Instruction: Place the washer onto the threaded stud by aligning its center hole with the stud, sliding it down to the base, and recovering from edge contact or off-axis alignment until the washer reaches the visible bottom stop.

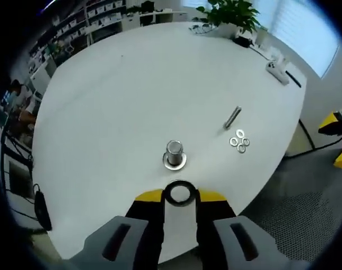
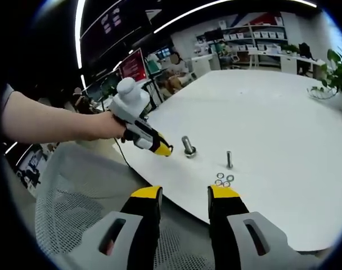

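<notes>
A short threaded stud (image 1: 174, 149) stands upright on the white table (image 1: 115, 101), with a flat washer-like ring (image 1: 175, 163) around its foot. My left gripper (image 1: 180, 194) hovers just short of the stud, shut on a dark washer (image 1: 180, 183) held flat between its yellow tips. In the right gripper view, a hand holds that left gripper (image 2: 161, 150) just left of the stud (image 2: 188, 146). My right gripper (image 2: 184, 197) hangs open off the table's near edge, with nothing between its jaws.
A loose bolt (image 1: 233, 117) lies right of the stud, with several spare washers (image 1: 239, 141) beside it. At the far edge are a potted plant (image 1: 233, 14) and small items (image 1: 278, 70). A mesh chair (image 2: 70, 208) sits under my right gripper.
</notes>
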